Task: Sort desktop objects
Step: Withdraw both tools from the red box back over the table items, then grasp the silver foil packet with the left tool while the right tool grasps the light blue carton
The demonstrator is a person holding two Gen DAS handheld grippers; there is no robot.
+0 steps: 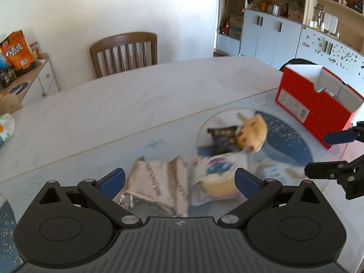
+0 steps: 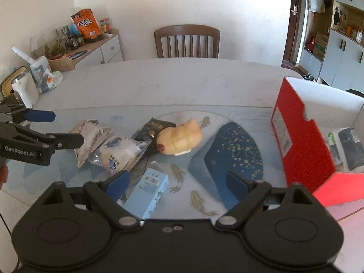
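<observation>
My left gripper is open, just above a silver snack packet and a clear bag with a yellow bun. Beyond them lie a black packet and a yellow plush toy. My right gripper is open and empty above a light blue box. In the right wrist view I see the silver packet, the bun bag, the black packet, the plush toy and the left gripper. A red box stands at the right.
The red box holds a few items. The marble table carries a blue patterned mat. A wooden chair stands at the far side. A side cabinet with snacks is at the left.
</observation>
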